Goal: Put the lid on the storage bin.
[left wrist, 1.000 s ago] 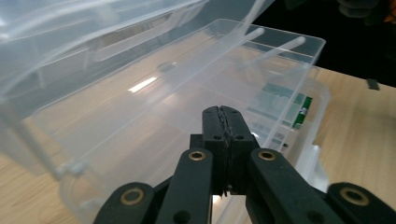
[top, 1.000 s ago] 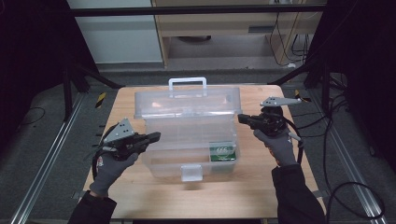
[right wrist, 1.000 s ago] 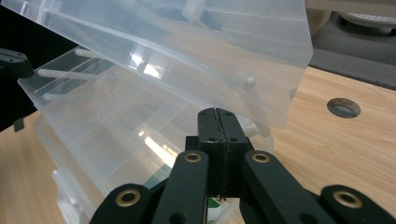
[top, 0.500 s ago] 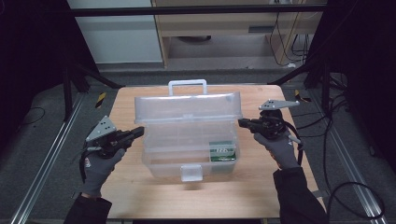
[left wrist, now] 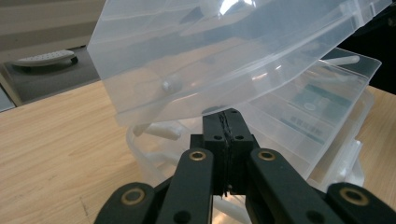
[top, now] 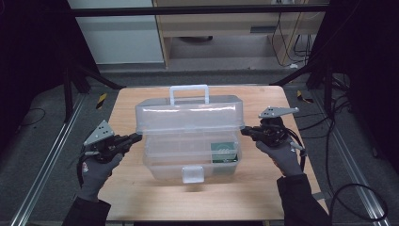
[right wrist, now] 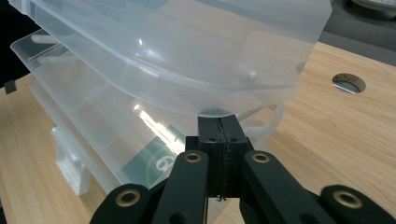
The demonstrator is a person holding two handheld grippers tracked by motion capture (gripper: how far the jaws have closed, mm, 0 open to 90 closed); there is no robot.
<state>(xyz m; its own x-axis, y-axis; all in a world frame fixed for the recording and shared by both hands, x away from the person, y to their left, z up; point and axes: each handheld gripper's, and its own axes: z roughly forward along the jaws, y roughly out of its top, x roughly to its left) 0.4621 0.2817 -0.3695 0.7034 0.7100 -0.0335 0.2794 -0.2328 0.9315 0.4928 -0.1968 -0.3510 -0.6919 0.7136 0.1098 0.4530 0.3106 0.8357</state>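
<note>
Both hands wear grey knit gloves (top: pixel 96 175) under dark sleeves (top: pixel 301 202). Each gripper, left (top: pixel 136 137) and right (top: pixel 244 131), is black with brass-ringed pivots (left wrist: pixel 197 155), small screws, a grey three-cornered plate (top: pixel 99 132) on top and a black cable (top: pixel 301 150) trailing.

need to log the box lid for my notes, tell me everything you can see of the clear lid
The lid is clear, slightly frosted plastic, long and shallow, with a white carry handle on top. It is raised at the front and tilted, hanging above the open box and its divided tray. A small pivot stud shows on each end wall. The shut left gripper sits under its left end, the shut right gripper under its right end, both at its lower rim.
</note>
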